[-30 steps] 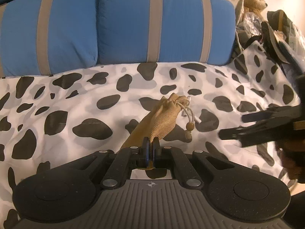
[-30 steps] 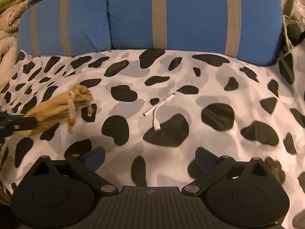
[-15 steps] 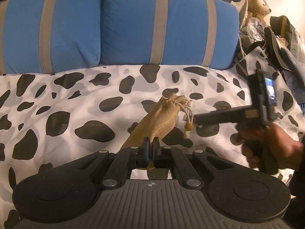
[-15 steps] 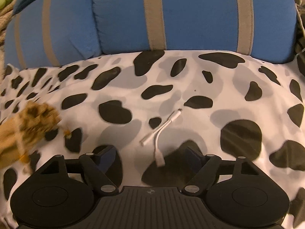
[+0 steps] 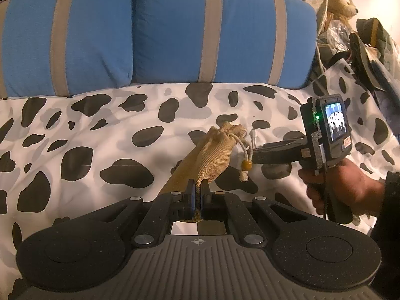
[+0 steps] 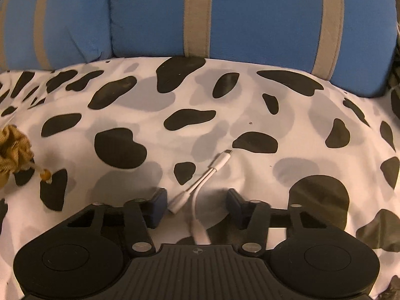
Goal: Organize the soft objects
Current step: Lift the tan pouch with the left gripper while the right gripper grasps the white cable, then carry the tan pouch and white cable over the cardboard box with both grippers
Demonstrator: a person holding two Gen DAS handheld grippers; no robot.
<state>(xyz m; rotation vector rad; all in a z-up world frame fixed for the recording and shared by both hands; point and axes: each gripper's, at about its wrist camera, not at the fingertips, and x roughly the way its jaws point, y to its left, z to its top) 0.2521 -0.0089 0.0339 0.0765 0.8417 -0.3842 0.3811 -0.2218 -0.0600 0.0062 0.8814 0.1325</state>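
Your left claw [image 5: 197, 195] clenched the pouch [image 5: 212, 157]; your right claw [image 6: 197, 205], released, straddled the cable [image 6: 200, 187], which could slip out sideways.

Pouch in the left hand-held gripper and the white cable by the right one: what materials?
Drawstring pouch: coarse tan woven fabric, likely burlap or jute, matte; weave visible, with an amber bead on its cord. Adapter cable: smooth white plastic or rubber sheath, slightly glossy, with a metal-looking plug tip.

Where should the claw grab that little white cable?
Probably at the junction where the white cable splits in two, its thickest part. Come straight down from above: it lies flat on the spotted sheet, between the open right claw.
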